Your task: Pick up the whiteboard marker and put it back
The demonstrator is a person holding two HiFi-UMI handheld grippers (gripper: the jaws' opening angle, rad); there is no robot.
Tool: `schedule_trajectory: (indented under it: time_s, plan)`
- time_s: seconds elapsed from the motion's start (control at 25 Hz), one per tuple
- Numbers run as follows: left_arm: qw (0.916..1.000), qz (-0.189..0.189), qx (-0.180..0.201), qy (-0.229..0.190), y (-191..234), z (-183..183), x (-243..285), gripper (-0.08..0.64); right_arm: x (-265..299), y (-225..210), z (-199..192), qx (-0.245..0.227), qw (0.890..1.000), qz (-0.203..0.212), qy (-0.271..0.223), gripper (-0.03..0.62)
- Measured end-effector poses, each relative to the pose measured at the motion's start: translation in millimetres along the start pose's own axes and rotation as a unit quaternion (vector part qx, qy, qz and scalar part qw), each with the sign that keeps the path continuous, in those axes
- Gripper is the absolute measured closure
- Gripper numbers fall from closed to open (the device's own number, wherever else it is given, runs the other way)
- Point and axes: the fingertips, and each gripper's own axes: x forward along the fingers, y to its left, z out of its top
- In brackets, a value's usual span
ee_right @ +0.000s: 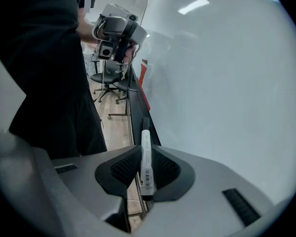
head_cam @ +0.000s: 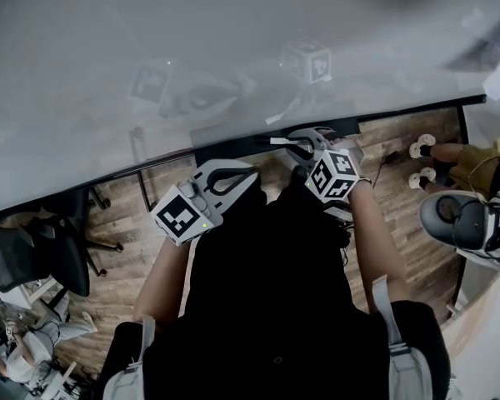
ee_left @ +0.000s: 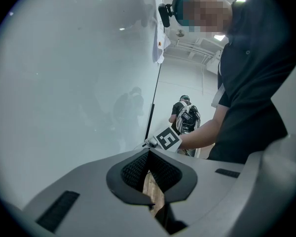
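Whiteboard point(head_cam: 150, 32) blocks ahead; tray point(ee_right: 134, 100) juts below it; torso point(head_cam: 267, 290) close behind.

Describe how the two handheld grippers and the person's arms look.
Both the left gripper and right gripper are light grey moulded shells with two curved jaws lined by black ribbed pads. Each carries a white cube printed with black square markers. The person wears a black short-sleeved top.

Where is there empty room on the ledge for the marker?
The black ledge looks bare from the right tool, which holds the marker, to the right end of the whiteboard. The middle is crowded: the left tool and right tool hover close there.
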Motion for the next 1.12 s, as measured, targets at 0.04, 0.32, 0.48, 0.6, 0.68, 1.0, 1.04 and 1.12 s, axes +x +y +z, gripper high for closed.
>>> schedule_trajectory:
  time_s: [0.04, 0.32, 0.48, 0.6, 0.68, 1.0, 1.04, 1.12]
  plan:
    - [1.0, 0.0, -0.001, -0.001, 0.2, 0.2, -0.1, 0.548, 0.4, -0.3, -0.4, 0.0, 1.0, 0.001, 0.001, 0.52]
    - [1.0, 0.002, -0.002, 0.001, 1.9, -1.2, -1.3, 0.548, 4.6, -1.5, -3.0, 0.0, 1.0, 0.002, 0.01, 0.52]
    - [1.0, -0.001, -0.001, 0.002, -1.8, -1.2, -0.6, 0.548, 6.1, -1.6, -2.9, 0.004, 1.0, 0.002, 0.013, 0.52]
    - [1.0, -0.002, 0.001, 0.002, -2.5, -0.9, -0.7, 0.548, 6.1, -1.5, -2.0, 0.005, 1.0, 0.003, 0.013, 0.52]
    - [1.0, -0.001, 0.0, 0.004, -1.8, -1.4, -0.8, 0.548, 5.7, -1.9, -1.8, 0.005, 1.0, 0.004, 0.011, 0.52]
    - [1.0, -0.003, 0.002, 0.006, 1.1, -4.6, -2.3, 0.548, 2.7, -1.9, 5.3, 0.029, 0.999, 0.015, -0.012, 0.488]
    - [1.0, -0.002, 0.0, 0.005, 1.3, -4.9, -2.4, 0.548, -1.4, -3.0, 8.5, 0.032, 0.999, 0.013, -0.019, 0.488]
    - [1.0, -0.002, -0.008, 0.0, 2.3, -4.0, -2.3, 0.548, -15.9, -8.9, 19.4, 0.04, 0.998, 0.002, -0.045, 0.488]
